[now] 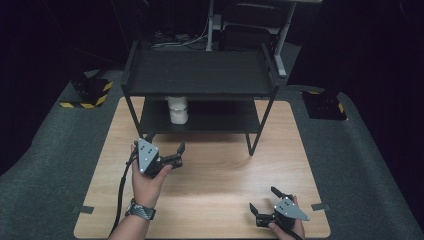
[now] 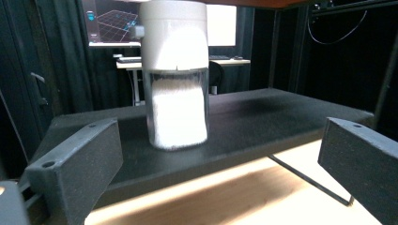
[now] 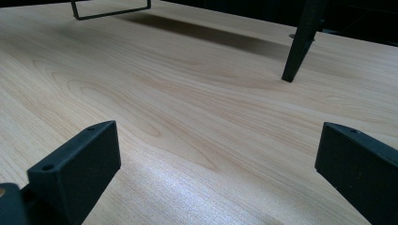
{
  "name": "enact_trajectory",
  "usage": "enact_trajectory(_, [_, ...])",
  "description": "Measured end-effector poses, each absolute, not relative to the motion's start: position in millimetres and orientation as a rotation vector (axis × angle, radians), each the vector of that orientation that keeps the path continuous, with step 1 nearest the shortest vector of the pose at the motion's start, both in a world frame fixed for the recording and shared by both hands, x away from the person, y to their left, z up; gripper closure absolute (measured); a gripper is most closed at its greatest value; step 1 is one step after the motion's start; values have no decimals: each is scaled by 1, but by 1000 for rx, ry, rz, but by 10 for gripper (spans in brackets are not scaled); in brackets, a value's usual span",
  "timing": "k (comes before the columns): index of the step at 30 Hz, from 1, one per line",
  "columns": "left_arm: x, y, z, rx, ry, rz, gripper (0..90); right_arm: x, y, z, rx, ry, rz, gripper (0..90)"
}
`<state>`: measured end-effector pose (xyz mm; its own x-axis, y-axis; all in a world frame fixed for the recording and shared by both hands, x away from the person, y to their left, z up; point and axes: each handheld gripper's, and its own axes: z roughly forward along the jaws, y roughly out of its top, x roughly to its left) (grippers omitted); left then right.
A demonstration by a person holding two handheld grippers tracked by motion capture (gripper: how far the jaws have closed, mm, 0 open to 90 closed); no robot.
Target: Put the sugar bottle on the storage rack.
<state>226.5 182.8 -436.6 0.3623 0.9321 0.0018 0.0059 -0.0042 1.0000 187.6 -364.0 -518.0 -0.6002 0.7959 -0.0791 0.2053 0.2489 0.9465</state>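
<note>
- A black two-tier shelf rack (image 1: 200, 75) stands on the far half of a light wooden table (image 1: 210, 185), its thin legs planted on the tabletop.
- On the rack's lower shelf (image 2: 263, 117), toward its left end as seen from above, stands a clear jar (image 2: 176, 105) with a tall white cap (image 2: 173, 33); it is upright and sits alone on that shelf.
- The jar holds a white, powdery or fine-grained filling (image 2: 178, 112) that reaches up close to the cap's lower edge; whether it is salt, sugar or something else cannot be told from here.
- From the high view the same jar (image 1: 178, 110) shows just under the front edge of the top shelf, which hides its cap.
- The left gripper (image 1: 165, 147) is held above the table just in front of the rack, aimed at the jar; its jaws are spread wide with nothing between them, and the jar stands apart from them, framed in the gap in the left gripper view.
- The right gripper (image 1: 264, 200) rests low near the table's front right corner, well away from the rack; its jaws are also spread wide and empty, with bare wood between them.
- In the right gripper view one rack leg (image 3: 300, 42) meets the tabletop ahead.
- A wristwatch (image 1: 140, 209) sits on the left wrist.
</note>
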Motion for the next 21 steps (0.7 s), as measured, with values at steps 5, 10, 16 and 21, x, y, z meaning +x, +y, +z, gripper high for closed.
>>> enact_trajectory(5, [210, 192, -453, 1378, 934, 922, 5, 188, -364, -518, 909, 1962, 1358, 0])
enact_trajectory(10, [195, 201, -471, 1378, 937, 915, 5, 187, -364, -518, 908, 1962, 1356, 0])
enact_trajectory(16, [178, 209, -491, 1395, 957, 901, 5, 187, -363, -518, 909, 1962, 1355, 1])
enact_trajectory(21, [169, 214, -501, 1417, 964, 890, 5, 187, -363, -518, 909, 1962, 1355, 0])
